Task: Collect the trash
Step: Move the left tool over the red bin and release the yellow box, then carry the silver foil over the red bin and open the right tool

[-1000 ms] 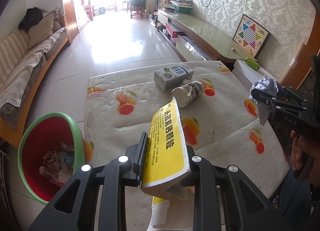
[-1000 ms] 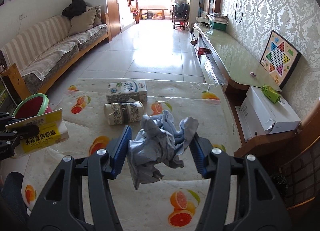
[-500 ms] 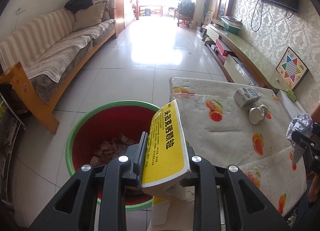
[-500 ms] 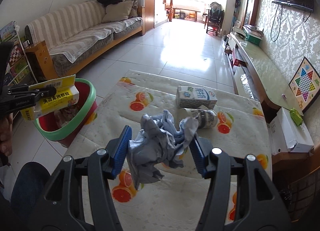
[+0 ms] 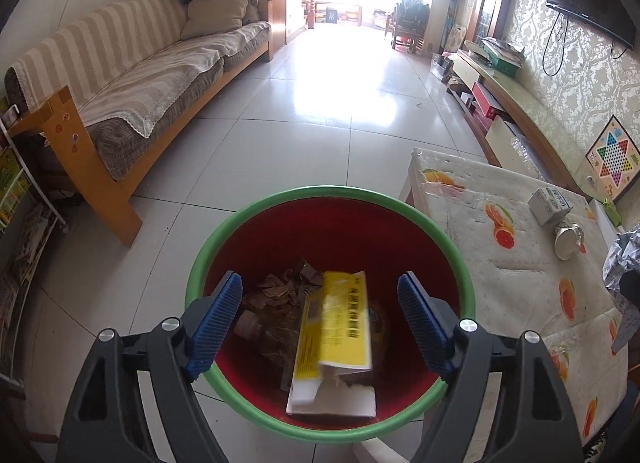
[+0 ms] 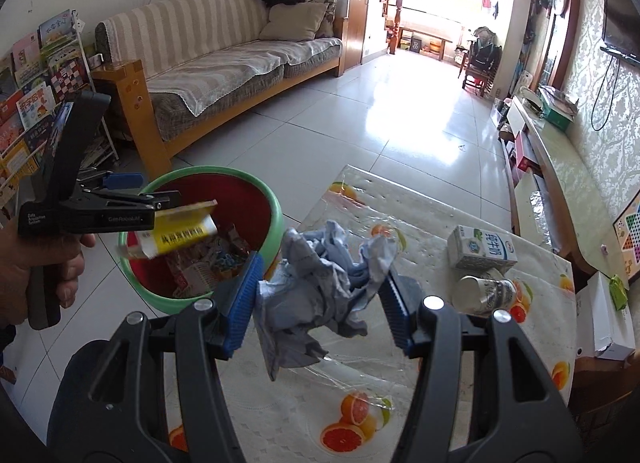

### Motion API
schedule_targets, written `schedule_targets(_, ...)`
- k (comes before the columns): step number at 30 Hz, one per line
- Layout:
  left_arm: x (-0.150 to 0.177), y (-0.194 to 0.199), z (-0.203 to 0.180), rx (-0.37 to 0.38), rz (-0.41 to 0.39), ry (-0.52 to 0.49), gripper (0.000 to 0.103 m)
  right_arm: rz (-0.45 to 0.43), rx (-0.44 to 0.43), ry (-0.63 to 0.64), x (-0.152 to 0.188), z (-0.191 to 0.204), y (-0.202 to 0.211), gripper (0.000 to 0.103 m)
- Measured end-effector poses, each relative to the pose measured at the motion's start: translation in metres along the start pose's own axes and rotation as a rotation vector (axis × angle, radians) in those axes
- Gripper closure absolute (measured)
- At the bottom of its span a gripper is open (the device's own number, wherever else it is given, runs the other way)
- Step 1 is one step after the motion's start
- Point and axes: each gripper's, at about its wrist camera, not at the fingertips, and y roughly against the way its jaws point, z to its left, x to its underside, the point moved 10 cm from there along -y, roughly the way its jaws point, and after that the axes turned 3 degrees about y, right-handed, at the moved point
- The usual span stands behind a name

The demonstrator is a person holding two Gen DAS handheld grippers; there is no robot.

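Observation:
My left gripper [image 5: 320, 319] is open above the red bin with a green rim [image 5: 256, 219]. The yellow box [image 5: 336, 339] is loose between the jaws and dropping into the bin onto other trash. In the right wrist view the box [image 6: 180, 233] is just below the left gripper [image 6: 136, 199], over the bin [image 6: 276, 219]. My right gripper [image 6: 320, 303] is shut on a crumpled grey-blue wrapper [image 6: 320, 287], held above the table's left part. A milk carton [image 6: 480, 251] and a tipped paper cup [image 6: 486, 291] lie on the table.
The table [image 6: 360, 415] has an orange-print cover and stands right of the bin. A striped sofa [image 5: 140, 75] is to the left, a bookshelf [image 6: 32, 75] behind the bin, a low TV cabinet [image 5: 520, 103] along the right wall. Tiled floor [image 5: 320, 103] lies ahead.
My left gripper moved over the bin and opened, letting go of the yellow box, which is falling in. My right gripper swung left toward the bin with the wrapper.

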Motion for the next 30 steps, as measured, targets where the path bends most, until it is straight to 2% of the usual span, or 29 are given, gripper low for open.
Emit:
schedule_targets(3, 0.005, 0.008, 0.017, -0.038, -0.026, 0.026, 0.008, 0.000, -0.017, 0.020, -0.009, 0.014, -0.007, 0.048)
schedule_targets(7, 0.014, 0.021, 0.041, -0.084, -0.045, 0.054, 0.008, -0.002, -0.041, 0.046, -0.023, 0.032, -0.020, 0.048)
schedule_targets(16, 0.031, 0.046, 0.086, -0.101, -0.074, 0.120, 0.008, 0.016, -0.133, 0.102, -0.055, 0.093, -0.064, 0.048)
schedule_targets(23, 0.045, 0.050, 0.105, -0.109, -0.067, 0.140, 0.008, 0.054, -0.178, 0.132, -0.057, 0.131, -0.094, 0.047)
schedule_targets(26, 0.050, 0.051, 0.109, -0.108, -0.058, 0.143, 0.008, 0.061, -0.176, 0.148, -0.061, 0.140, -0.103, 0.039)
schedule_targets(29, 0.053, 0.051, 0.111, -0.122, -0.057, 0.132, 0.008, 0.045, -0.133, 0.146, -0.067, 0.138, -0.105, 0.005)
schedule_targets(30, 0.054, 0.050, 0.111, -0.119, -0.055, 0.136, 0.008, 0.033, -0.133, 0.140, -0.070, 0.138, -0.103, 0.005)
